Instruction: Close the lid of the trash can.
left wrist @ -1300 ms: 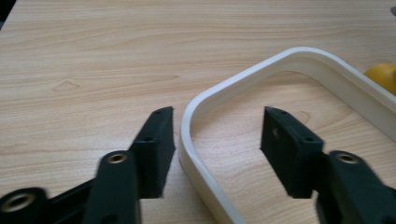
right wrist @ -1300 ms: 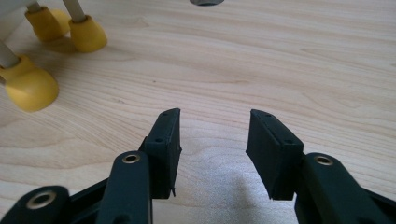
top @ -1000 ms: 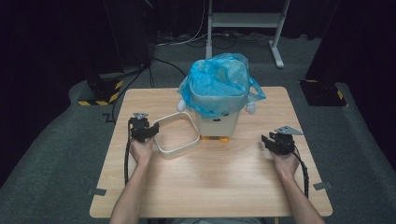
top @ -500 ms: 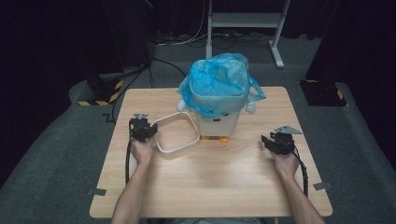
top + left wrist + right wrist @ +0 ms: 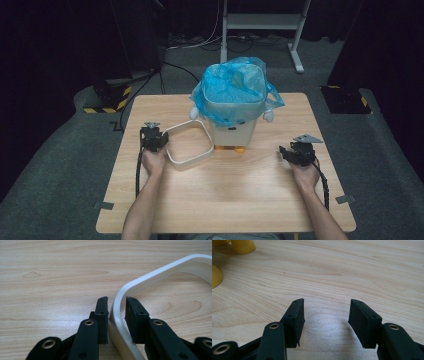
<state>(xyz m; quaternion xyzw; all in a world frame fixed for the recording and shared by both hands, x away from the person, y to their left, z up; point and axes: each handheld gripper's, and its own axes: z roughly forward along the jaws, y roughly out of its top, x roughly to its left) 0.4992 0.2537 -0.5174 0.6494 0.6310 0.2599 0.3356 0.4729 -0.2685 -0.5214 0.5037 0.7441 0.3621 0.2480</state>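
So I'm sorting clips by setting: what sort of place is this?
Probably a lab or recording studio, not a home: a lone wooden table on grey carpet, black curtains around it, hazard-striped equipment base and loose cables behind.

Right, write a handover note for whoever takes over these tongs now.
Left tongs: jaws have just been closing around the near-left wall of the white ring frame; one pad touches it, a slight gap shows at the other, so the grip is not yet firm.
Right tongs: jaws have just been opening, nothing between them, low over bare table.
White bin with its blue bag stands upright just behind the frame.
Done: bag sits in the bin.
Left, probably: finish the grip, lift the frame and seat it over the bagged rim.
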